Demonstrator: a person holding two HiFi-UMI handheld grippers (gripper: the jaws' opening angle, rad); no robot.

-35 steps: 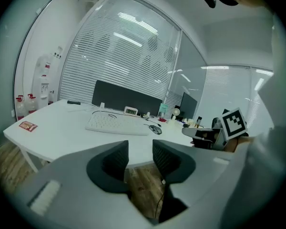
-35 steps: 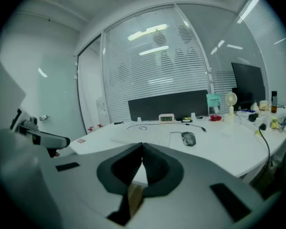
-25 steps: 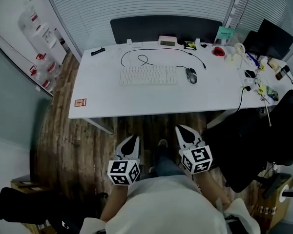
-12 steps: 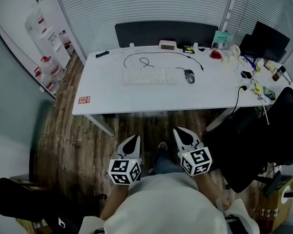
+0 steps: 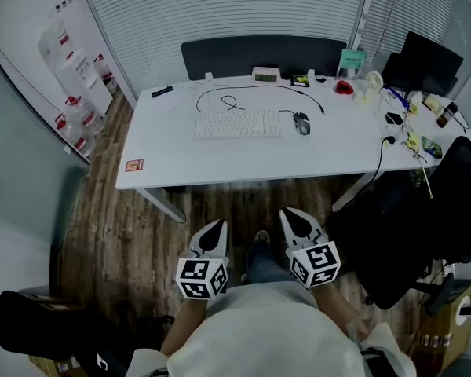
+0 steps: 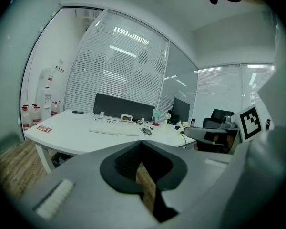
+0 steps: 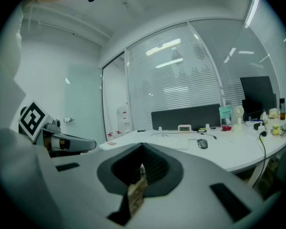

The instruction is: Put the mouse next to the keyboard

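Nearest us, the left gripper (image 5: pixel 213 228) and right gripper (image 5: pixel 292 214) are held low before the person's body, over the wooden floor (image 5: pixel 125 226). Both pairs of jaws are closed tight with nothing in them. To the right, a black office chair (image 5: pixel 408 234) stands by the near corner of the white table (image 5: pixel 180 163). A red card (image 5: pixel 134 165) lies near the table's left front edge. Farther on, the mouse (image 5: pixel 301 122) lies just beside the right end of the keyboard (image 5: pixel 238 123); whether they touch we cannot confirm at this range. Behind them are a looped black cable (image 5: pixel 228 99), a small clock (image 5: pixel 265 74) and, far right, a monitor (image 5: pixel 432 53).
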